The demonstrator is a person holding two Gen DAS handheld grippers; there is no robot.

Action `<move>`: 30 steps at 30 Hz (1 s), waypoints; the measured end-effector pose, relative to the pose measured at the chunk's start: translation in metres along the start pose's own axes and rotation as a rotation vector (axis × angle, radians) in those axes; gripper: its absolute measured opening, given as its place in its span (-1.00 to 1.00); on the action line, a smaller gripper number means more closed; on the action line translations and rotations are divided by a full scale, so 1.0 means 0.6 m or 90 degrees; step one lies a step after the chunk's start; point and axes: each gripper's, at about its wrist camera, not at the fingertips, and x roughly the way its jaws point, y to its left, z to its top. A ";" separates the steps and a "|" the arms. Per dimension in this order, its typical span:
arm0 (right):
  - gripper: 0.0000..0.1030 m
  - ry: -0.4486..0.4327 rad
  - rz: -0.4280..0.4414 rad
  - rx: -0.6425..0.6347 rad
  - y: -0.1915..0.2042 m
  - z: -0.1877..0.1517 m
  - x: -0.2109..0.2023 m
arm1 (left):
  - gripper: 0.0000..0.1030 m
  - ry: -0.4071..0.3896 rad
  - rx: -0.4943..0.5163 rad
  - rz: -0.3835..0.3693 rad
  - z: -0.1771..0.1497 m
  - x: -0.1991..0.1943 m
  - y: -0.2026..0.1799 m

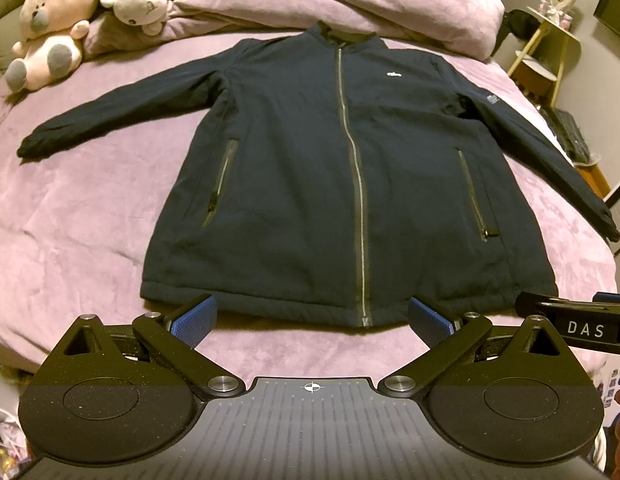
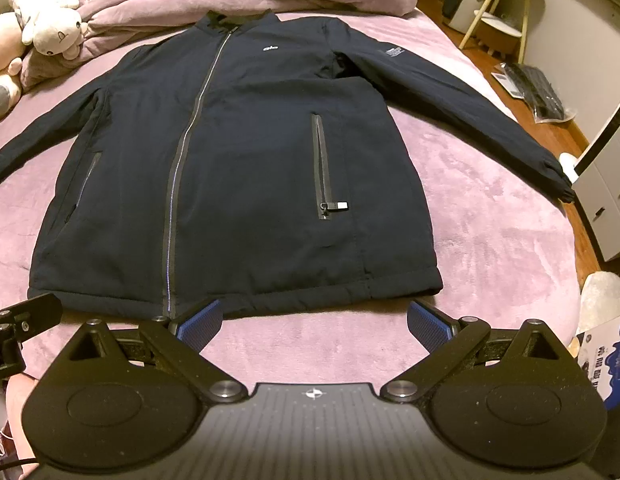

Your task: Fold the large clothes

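Observation:
A dark navy zip jacket (image 1: 302, 168) lies flat, front up and zipped, on a purple bed, sleeves spread to both sides. It also fills the right wrist view (image 2: 246, 168). My left gripper (image 1: 311, 320) is open and empty, hovering just short of the jacket's hem near the zip. My right gripper (image 2: 313, 320) is open and empty, just short of the hem's right half. Each gripper shows at the edge of the other's view: the right one (image 1: 581, 324), the left one (image 2: 22, 320).
A bunched purple duvet (image 1: 329, 4) lies behind the collar. Plush toys (image 1: 62, 20) sit at the back left. The bed's right edge (image 2: 565, 216) drops to a wooden floor with a stool (image 2: 493, 20), a white cabinet (image 2: 605, 200) and bags.

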 end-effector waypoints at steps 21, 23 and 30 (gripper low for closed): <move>0.93 0.006 0.000 -0.004 -0.002 -0.004 0.007 | 1.00 0.012 -0.007 0.004 -0.002 0.012 0.002; 0.93 0.007 0.001 -0.004 -0.003 -0.004 0.008 | 1.00 0.015 -0.009 0.004 -0.002 0.014 0.002; 0.93 0.007 0.007 -0.005 -0.005 -0.005 0.015 | 1.00 0.023 -0.010 0.005 -0.001 0.023 0.003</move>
